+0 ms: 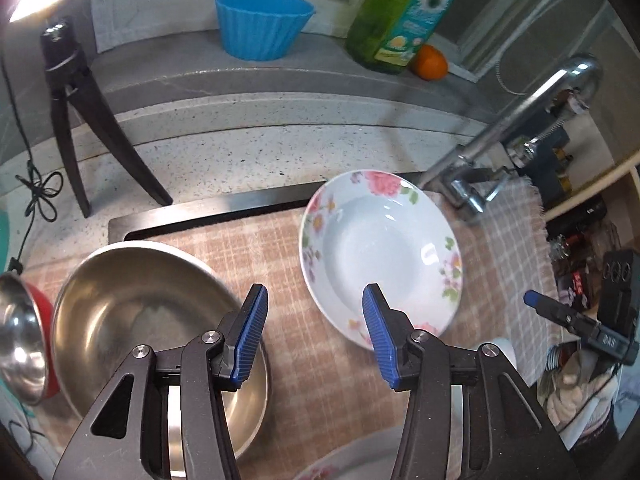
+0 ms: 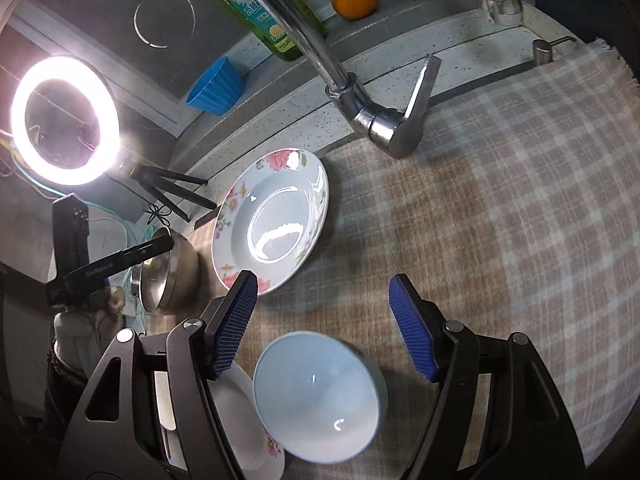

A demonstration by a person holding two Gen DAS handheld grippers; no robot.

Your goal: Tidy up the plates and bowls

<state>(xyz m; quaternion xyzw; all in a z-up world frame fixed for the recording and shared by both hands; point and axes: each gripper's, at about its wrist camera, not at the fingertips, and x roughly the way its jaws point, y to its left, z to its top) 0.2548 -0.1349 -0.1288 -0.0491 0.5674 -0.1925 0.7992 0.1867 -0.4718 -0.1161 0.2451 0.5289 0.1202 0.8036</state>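
My left gripper (image 1: pixel 315 288) hangs open over the checked cloth (image 1: pixel 260 240), nothing between its blue pads. A white deep plate with pink flowers (image 1: pixel 380 252) lies just ahead to the right, its near rim behind the right pad. A steel bowl (image 1: pixel 152 320) sits ahead to the left under the left finger. In the right wrist view, my right gripper (image 2: pixel 323 280) is open above a pale white bowl (image 2: pixel 320 396), pads apart from it. That bowl leans on a second flowered plate (image 2: pixel 244 432). The first flowered plate (image 2: pixel 272 220) and the steel bowl (image 2: pixel 172 276) lie farther left.
A chrome faucet (image 2: pixel 320 52) arches over the cloth-covered counter (image 2: pixel 500 200). On the back ledge stand a blue ribbed cup (image 1: pixel 262 24), a green soap bottle (image 1: pixel 400 16) and an orange (image 1: pixel 430 62). A tripod (image 1: pixel 80 120) with ring light (image 2: pixel 66 120) stands left, beside a red-sided steel bowl (image 1: pixel 20 340).
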